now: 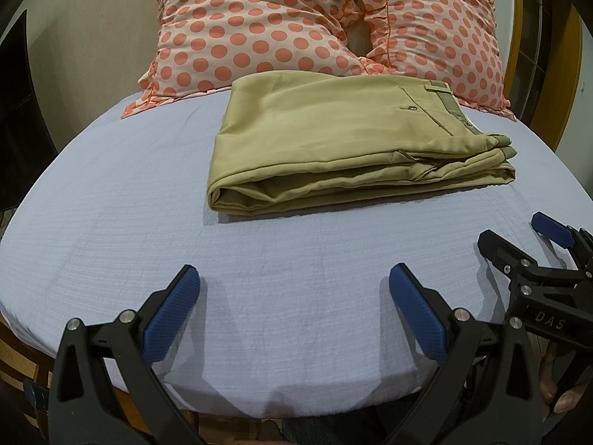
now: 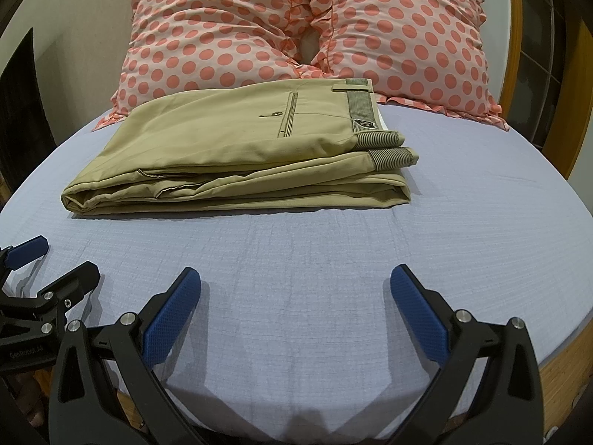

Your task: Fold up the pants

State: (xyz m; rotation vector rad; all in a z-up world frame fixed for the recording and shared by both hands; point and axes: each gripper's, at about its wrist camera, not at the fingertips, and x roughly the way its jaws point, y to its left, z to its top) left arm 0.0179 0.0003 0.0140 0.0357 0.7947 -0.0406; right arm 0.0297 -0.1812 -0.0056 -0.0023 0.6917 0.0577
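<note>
Bedsheet (image 2: 296, 259), pale blue, fills mid-frame; folded khaki pants (image 2: 237, 155) centre, dotted pillows (image 2: 296, 37) above. Left gripper (image 1: 294, 278) and right gripper (image 2: 295, 278), both spread wide, empty, sit at frame bottom.

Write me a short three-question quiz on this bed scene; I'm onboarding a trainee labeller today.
1. True or false: the khaki pants lie folded on the blue sheet.
2. What pattern covers the pillows? A stripes, B polka dots, C plain.
3. Fill in: both the left gripper and the right gripper are ____ and hold nothing.

Key: 1 true; 2 B; 3 open.
</note>
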